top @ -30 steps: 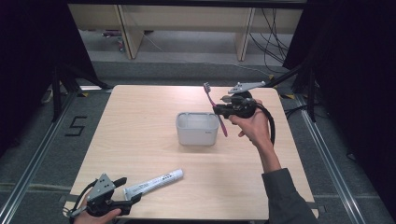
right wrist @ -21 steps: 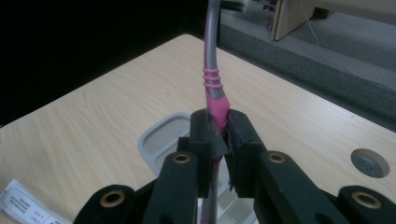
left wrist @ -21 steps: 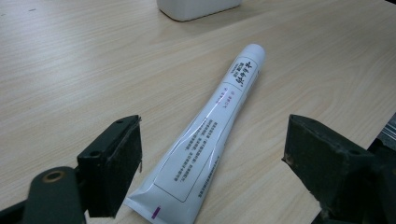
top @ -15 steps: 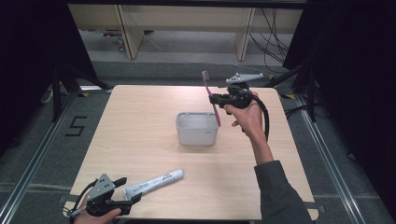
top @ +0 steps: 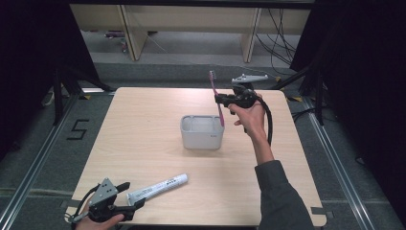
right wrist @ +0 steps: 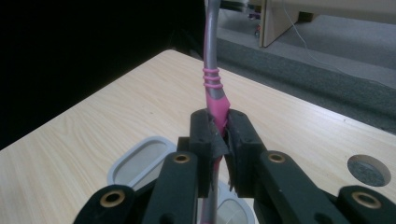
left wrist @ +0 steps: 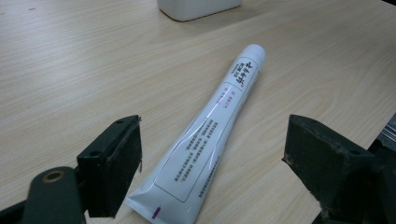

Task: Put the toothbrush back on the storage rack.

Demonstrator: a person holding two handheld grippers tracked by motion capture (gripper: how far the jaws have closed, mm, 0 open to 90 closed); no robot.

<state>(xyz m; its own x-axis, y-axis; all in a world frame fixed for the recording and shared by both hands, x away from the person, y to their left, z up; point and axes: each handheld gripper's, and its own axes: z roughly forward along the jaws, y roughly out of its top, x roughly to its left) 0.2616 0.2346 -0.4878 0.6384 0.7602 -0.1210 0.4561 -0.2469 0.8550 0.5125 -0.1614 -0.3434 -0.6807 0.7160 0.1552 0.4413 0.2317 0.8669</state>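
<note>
toothbrush over the holder, tube waiting

right hand-held gripper [top: 221, 99] clamps a pink toothbrush [top: 215, 96] near mid-handle, upright, lower end at the far right rim of the white holder [top: 202, 132]. risk as i see it: the tip catches the rim or inner divider and the brush pivots in the pads, or nudges the light holder. left hand-held gripper [left wrist: 212, 163] gapes open, toothpaste tube [left wrist: 210, 130] flat on the table [top: 143, 129] between its jaws, untouched. nothing else crowds the path.
</note>
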